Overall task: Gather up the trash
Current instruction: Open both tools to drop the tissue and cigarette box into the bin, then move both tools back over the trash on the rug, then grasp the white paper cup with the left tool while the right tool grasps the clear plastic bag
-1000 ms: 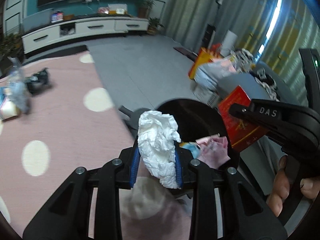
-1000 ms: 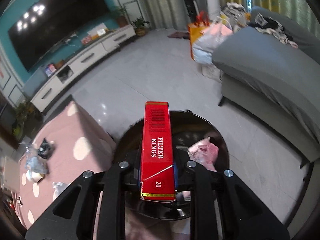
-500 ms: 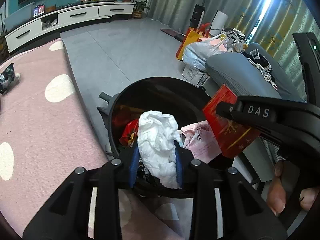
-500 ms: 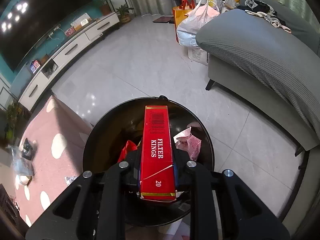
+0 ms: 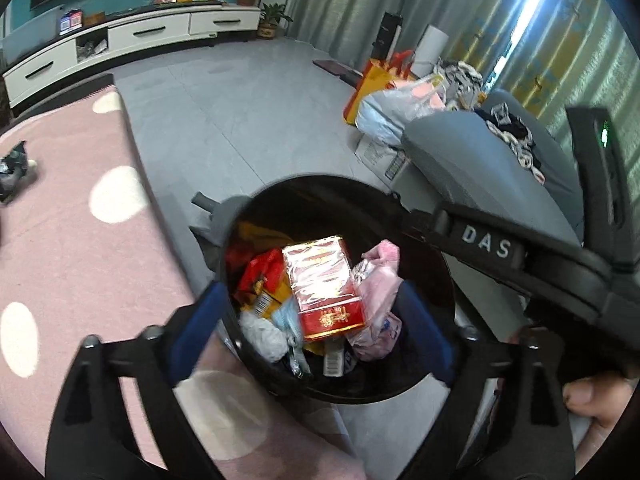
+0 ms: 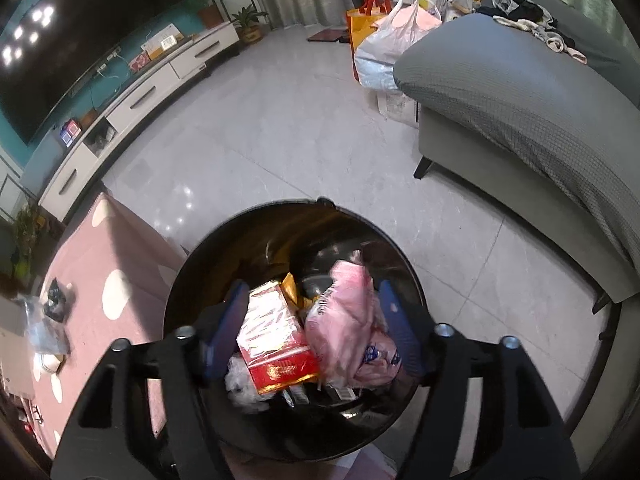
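Two claws hang over the black trash bin (image 5: 440, 272), and both are opening with nothing pinched in them. The left claw (image 5: 316, 328) is spread wide. The right claw (image 6: 310, 320) is partly spread. Down inside the bin, the red cigarette box (image 5: 324, 288) lies on top of the pile. The white crumpled tissue (image 5: 264, 334) sits at about 8 o'clock from it, and a pink wrapper (image 5: 378, 292) lies at 3 o'clock, touching the box.
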Tool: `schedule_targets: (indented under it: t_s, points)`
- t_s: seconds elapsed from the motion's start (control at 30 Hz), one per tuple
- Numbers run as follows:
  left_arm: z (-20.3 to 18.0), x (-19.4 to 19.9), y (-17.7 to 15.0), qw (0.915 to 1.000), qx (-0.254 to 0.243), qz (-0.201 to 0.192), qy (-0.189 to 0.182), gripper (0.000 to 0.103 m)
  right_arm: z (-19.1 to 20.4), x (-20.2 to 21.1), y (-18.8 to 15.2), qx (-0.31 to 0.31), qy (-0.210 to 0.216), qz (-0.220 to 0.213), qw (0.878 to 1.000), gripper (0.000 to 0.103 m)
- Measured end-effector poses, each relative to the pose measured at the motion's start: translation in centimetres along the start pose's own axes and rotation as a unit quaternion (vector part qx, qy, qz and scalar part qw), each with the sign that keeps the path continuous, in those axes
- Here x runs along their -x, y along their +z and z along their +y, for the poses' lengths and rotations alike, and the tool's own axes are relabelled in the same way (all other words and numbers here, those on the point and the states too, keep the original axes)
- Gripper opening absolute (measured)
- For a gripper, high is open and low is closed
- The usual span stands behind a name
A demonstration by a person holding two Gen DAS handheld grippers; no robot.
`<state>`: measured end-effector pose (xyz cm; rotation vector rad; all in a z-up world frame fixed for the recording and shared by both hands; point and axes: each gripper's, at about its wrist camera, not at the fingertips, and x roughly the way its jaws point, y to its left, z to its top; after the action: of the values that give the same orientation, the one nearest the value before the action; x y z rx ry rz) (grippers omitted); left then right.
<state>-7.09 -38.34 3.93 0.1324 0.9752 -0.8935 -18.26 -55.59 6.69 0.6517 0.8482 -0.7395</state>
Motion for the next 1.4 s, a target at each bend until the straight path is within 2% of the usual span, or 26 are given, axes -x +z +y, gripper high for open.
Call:
schedule_targets:
  t_s: [0.07,0.17,0.27,0.37,0.43,0.5,0.53,0.6,0.63,0.7,0.8,0.93,0.97,1.07,1.13,1.2,1.23,1.3,1.37,1.4]
  points:
    - [1.8,1.5,0.4,0.9998,0.014,-0.014,0.01,0.098,0.1,0.3,0.1,0.004,-0.004,-0.01,1.0,0.074]
    - [5.7,3.8,0.7,0.9977,0.05,-0.034,0.032,0.1,0.3,0.7,0.3,0.008,-0.004,-0.027,1.0,0.081]
    - [11.5,6.8,0.8,0.9905,0.101,-0.057,0.074,0.1,0.5,0.9,0.3,0.005,0.003,-0.039,0.999,0.085]
    - [18.3,10.1,0.3,0.9722,0.171,-0.088,0.133,0.1,1.2,0.8,0.4,0.001,0.012,-0.044,0.999,0.085]
    - [23.2,12.1,-0.2,0.956,0.219,-0.103,0.166,0.1,2.0,0.6,0.5,-0.002,0.025,-0.046,0.999,0.085]
    - [28.2,13.9,-0.7,0.9345,0.268,-0.113,0.204,0.1,3.4,0.2,0.4,-0.003,0.044,-0.042,0.998,0.085]
    - [30.2,14.5,-0.9,0.9269,0.284,-0.119,0.214,0.1,4.2,0.0,0.3,-0.001,0.052,-0.039,0.998,0.085]
    - [33.5,15.0,-1.0,0.9174,0.306,-0.122,0.224,0.1,6.0,-0.3,0.0,0.01,0.069,-0.03,0.997,0.085]
    - [34.8,14.9,-1.1,0.9154,0.313,-0.121,0.222,0.1,6.8,-0.4,-0.1,0.02,0.078,-0.025,0.996,0.085]
    - [36.9,14.4,-1.1,0.9166,0.324,-0.113,0.205,0.1,9.8,-0.8,-0.7,0.054,0.113,-0.005,0.992,0.085]
    - [38.7,12.8,-1.0,0.9267,0.324,-0.093,0.167,0.1,15.0,-0.8,-1.2,0.096,0.15,0.024,0.984,0.085]
    - [38.9,10.0,-0.1,0.9401,0.297,-0.067,0.153,0.1,24.0,-1.0,-2.2,0.186,0.218,0.075,0.955,0.085]
    - [38.8,9.2,0.1,0.9417,0.295,-0.061,0.151,0.1,26.9,-1.3,-2.5,0.211,0.237,0.093,0.944,0.085]
    - [38.6,7.6,0.4,0.9466,0.285,-0.049,0.142,0.1,33.6,-2.2,-3.2,0.254,0.262,0.112,0.924,0.085]
    - [38.3,7.0,0.6,0.9464,0.276,-0.054,0.158,0.1,37.5,-3.4,-4.0,0.274,0.277,0.129,0.912,0.085]
    - [38.1,6.4,0.9,0.9466,0.27,-0.056,0.166,0.099,40.0,-4.9,-5.0,0.287,0.277,0.15,0.905,0.081]
    - [38.2,6.2,1.0,0.9461,0.269,-0.06,0.17,0.095,40.9,-5.8,-5.5,0.292,0.269,0.159,0.904,0.08]
    - [37.9,6.2,1.1,0.9465,0.264,-0.063,0.174,0.093,42.0,-7.2,-6.2,0.299,0.25,0.171,0.905,0.074]
    - [37.5,6.1,1.0,0.9502,0.25,-0.062,0.176,0.091,42.1,-8.2,-7.0,0.309,0.241,0.184,0.901,0.066]
    - [37.3,6.1,0.8,0.9514,0.243,-0.061,0.179,0.091,42.0,-8.5,-7.4,0.315,0.239,0.19,0.899,0.058]
